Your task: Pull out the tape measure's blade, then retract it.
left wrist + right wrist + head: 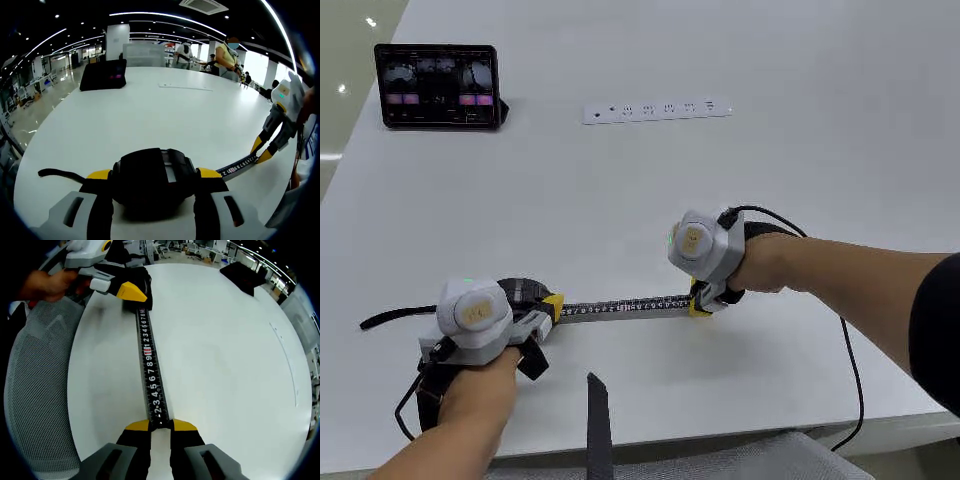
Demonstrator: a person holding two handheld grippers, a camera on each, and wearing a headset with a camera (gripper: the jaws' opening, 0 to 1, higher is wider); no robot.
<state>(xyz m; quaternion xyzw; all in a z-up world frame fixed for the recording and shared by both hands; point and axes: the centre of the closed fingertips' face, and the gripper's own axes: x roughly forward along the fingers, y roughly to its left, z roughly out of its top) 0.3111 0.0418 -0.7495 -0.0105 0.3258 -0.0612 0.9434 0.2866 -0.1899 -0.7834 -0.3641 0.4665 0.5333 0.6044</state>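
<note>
The black tape measure case (521, 291) lies on the white table near its front left, and my left gripper (544, 318) is shut on it; in the left gripper view the case (152, 175) sits between the yellow-tipped jaws of the left gripper (154, 174). The dark blade (624, 307) runs out to the right, flat along the table. My right gripper (703, 303) is shut on the blade's end. In the right gripper view the numbered blade (148, 360) leads from the right gripper (160, 426) up to the case (139, 281).
A black tablet (438, 85) stands at the far left and a white power strip (656, 109) lies at the far middle. A black strap (395, 317) trails left of the case. A grey mesh chair (720, 462) sits at the table's front edge. People stand far behind the table.
</note>
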